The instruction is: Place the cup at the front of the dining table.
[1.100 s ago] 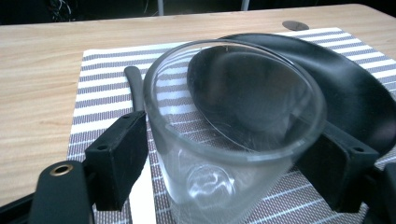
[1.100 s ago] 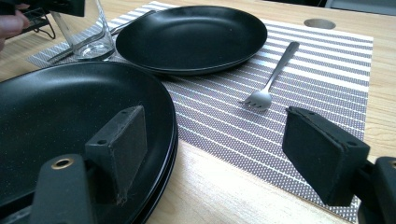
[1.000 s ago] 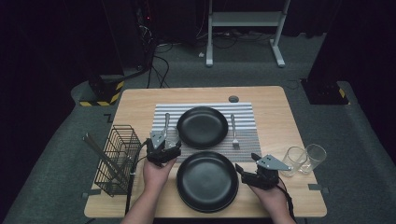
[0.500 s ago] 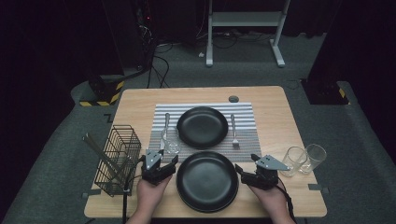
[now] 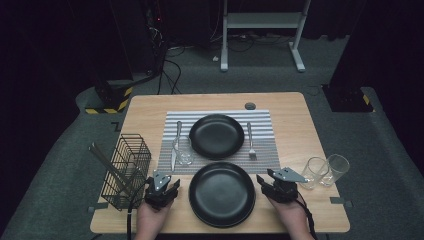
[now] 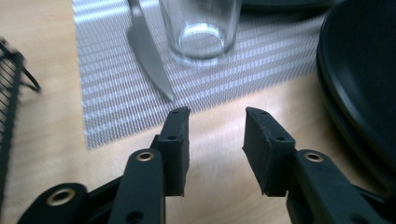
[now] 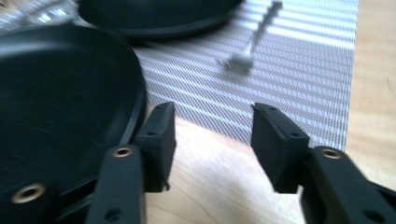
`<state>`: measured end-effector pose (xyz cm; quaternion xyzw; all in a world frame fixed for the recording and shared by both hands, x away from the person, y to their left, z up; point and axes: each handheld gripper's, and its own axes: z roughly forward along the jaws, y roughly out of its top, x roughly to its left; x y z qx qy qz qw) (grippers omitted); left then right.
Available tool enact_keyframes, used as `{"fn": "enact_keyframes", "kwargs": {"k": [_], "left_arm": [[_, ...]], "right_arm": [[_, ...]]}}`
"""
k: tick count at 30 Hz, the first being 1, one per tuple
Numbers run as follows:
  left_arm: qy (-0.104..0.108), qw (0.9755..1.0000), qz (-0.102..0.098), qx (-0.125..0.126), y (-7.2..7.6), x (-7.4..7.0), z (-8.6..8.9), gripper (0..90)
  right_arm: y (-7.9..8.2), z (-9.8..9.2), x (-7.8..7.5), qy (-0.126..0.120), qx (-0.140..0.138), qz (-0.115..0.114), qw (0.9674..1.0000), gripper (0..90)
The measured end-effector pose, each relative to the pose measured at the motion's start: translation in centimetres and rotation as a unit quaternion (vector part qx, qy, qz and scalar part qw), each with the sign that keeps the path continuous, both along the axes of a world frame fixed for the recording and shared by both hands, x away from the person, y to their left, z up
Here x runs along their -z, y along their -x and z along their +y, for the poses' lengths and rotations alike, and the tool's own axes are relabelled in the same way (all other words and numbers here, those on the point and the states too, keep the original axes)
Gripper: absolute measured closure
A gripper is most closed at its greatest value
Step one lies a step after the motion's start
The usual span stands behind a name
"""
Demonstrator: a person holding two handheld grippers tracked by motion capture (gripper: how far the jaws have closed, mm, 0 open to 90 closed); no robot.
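A black plate (image 5: pixel 221 194) lies on the wooden table near its front edge, between my two grippers. My left gripper (image 5: pixel 169 187) rests just left of it, its jaws partly apart over bare wood with nothing between them (image 6: pixel 217 116); they have just been closing. My right gripper (image 5: pixel 265 184) sits at the plate's right rim (image 7: pixel 60 102), jaws likewise partly apart and empty (image 7: pixel 212 109), and also just closing. Ahead, a second black plate (image 5: pixel 216 136) lies on a striped placemat (image 5: pixel 265 145), with a knife (image 6: pixel 147 51) and a clear glass (image 6: pixel 201 28) to its left and a fork (image 7: pixel 252 42) to its right.
A black wire basket (image 5: pixel 125 170) holding long utensils stands at the table's left front, close to my left hand. Two empty glasses (image 5: pixel 315 172) (image 5: pixel 337 169) stand side by side at the right, just beyond my right gripper. The table's near edge runs under both hands.
My left gripper has drawn back from beside the glass and knife toward the table's front edge, left of the near plate. Both grippers' jaws look narrower. The right hand has stayed put.
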<state>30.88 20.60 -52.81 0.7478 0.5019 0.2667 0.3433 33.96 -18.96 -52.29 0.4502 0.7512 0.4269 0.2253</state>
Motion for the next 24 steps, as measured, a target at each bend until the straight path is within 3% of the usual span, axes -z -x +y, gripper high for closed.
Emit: {"fn": "enact_keyframes", "kwargs": {"k": [2,7,9,12,24], "left_arm": [[0.006,0.9999,0.014,0.006,0.0,0.4,0.1,56.7],[0.003,0.9998,0.016,0.012,0.0,0.5,0.1,43.6],[0.013,0.9996,0.020,0.015,-0.2,0.6,0.2,40.7],[0.011,0.9994,0.022,0.023,-0.2,0.6,0.0,36.6],[0.010,0.9993,0.022,0.027,-0.3,0.6,-0.1,32.7]], "right_arm": [[-0.2,-0.1,0.4,0.008,0.006,0.014,0.9999,56.0],[-0.6,0.2,1.1,0.031,0.016,0.053,0.9980,54.6],[-0.6,0.5,1.2,0.043,0.020,0.057,0.9973,53.5],[-0.4,0.9,1.2,0.063,0.020,0.050,0.9965,51.4],[-0.5,1.0,1.2,0.063,0.027,0.054,0.9962,42.3]]}}
